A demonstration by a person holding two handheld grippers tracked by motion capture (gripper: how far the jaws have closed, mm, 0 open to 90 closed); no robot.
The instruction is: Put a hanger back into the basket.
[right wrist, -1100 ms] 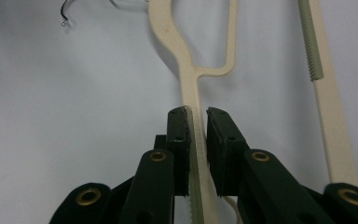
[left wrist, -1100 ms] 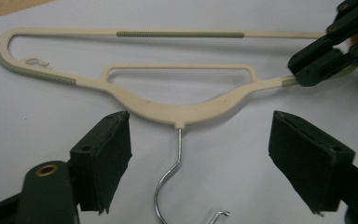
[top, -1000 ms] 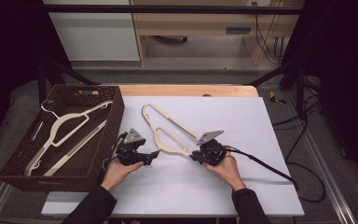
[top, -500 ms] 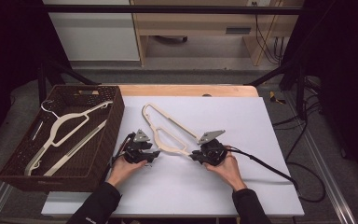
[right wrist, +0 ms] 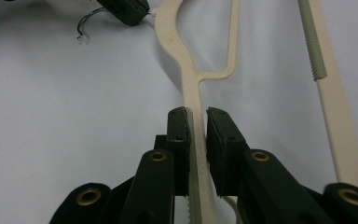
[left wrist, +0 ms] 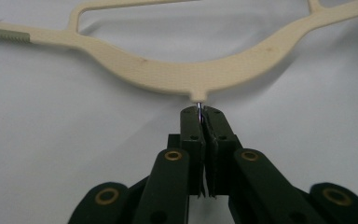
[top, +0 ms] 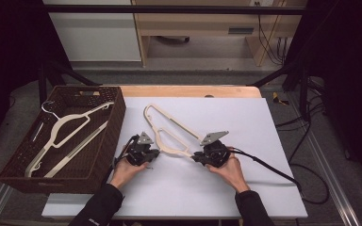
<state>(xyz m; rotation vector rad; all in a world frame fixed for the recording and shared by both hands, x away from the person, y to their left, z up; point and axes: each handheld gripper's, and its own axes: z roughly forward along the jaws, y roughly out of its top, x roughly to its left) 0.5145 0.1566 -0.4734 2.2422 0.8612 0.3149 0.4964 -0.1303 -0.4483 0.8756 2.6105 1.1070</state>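
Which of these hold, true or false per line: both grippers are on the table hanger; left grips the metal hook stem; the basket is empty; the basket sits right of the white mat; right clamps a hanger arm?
1. Both grippers grip the table hanger. True.
2. The left gripper pinches the metal hook stem. True.
3. The basket is empty. False: a second hanger lies in it.
4. The basket sits right of the mat. False: it is left.
5. The right gripper clamps a hanger arm. True.
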